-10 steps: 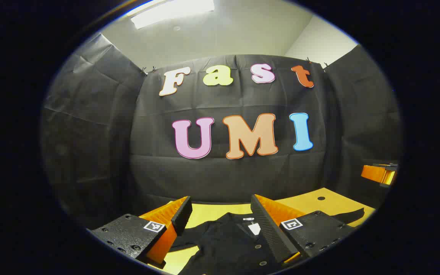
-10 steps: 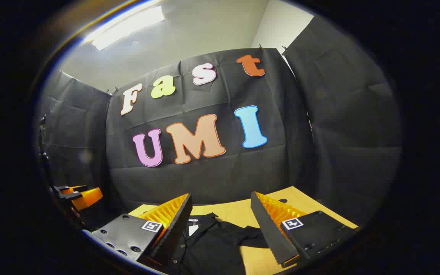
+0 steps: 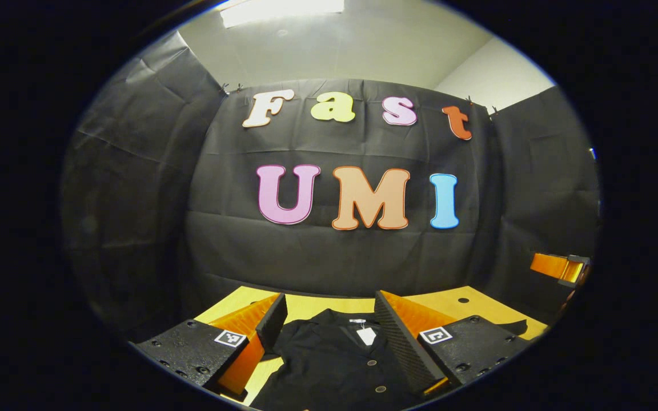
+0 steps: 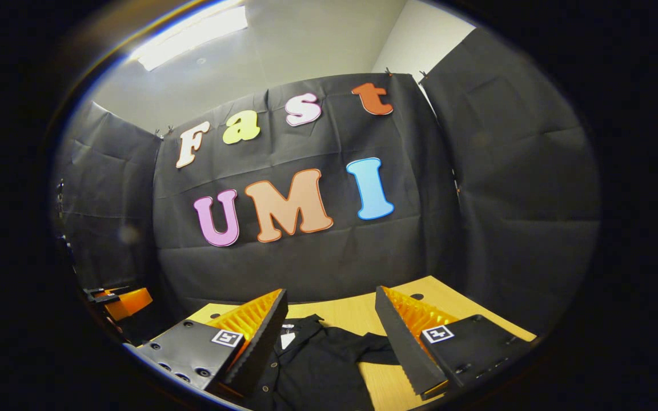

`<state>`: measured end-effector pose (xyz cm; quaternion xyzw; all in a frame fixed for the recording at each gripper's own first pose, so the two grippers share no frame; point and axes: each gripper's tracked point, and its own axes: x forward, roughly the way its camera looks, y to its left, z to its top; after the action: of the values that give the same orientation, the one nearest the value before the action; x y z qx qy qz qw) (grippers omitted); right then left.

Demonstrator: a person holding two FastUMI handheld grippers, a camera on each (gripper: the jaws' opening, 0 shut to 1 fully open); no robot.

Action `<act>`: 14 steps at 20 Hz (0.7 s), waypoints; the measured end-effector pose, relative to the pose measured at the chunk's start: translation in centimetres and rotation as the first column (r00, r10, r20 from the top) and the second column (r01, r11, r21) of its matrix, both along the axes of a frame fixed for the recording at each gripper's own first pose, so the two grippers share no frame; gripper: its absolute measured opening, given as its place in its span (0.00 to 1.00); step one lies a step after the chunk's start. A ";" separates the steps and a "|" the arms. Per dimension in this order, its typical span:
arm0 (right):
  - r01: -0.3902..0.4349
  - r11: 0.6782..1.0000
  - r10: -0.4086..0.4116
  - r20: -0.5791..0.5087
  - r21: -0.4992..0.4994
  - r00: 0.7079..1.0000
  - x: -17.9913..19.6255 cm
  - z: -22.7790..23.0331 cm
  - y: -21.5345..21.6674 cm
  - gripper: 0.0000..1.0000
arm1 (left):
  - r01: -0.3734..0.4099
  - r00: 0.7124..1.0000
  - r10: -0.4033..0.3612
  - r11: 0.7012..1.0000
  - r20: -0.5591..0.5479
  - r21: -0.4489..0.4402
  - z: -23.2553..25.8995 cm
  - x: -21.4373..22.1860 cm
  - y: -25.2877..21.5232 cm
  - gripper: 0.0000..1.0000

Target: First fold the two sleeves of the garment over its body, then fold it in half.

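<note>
Hand-held grippers level, agape above shirt

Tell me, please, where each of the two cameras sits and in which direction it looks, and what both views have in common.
Left gripper view: rides on the left gripper, above the table, facing the booth wall; its own two open fingers frame the black shirt; the other gripper shows far right.
Right gripper view: rides on the right gripper, facing the same wall at a tilt; its open fingers frame the shirt's sleeve; the other gripper shows far left.
Shared: shirt, table, wall.
</note>
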<state>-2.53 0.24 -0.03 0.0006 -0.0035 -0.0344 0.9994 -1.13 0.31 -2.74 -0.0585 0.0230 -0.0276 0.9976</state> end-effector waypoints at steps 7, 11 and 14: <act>0.098 0.995 -0.098 -0.018 0.036 0.995 -2.9 -0.9 -2.9 0.97 | 0.061 0.998 -0.061 0.998 -0.017 0.005 -0.5 1.0 -1.4 0.93; 0.133 0.990 -0.132 -0.023 0.052 0.991 -3.1 -0.9 -4.1 0.97 | 0.062 0.998 -0.062 0.998 -0.022 -0.003 -0.9 0.7 -1.3 0.91; 0.130 0.989 -0.129 -0.022 0.073 0.991 -2.9 -0.9 -4.4 0.97 | 0.024 0.999 -0.024 1.000 -0.037 -0.002 -1.6 0.6 0.0 0.91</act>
<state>-5.47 -4.13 -0.88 0.0374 0.0065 -0.0993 0.9943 -0.56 0.33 -4.32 -0.0598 0.0420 -0.0385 0.9966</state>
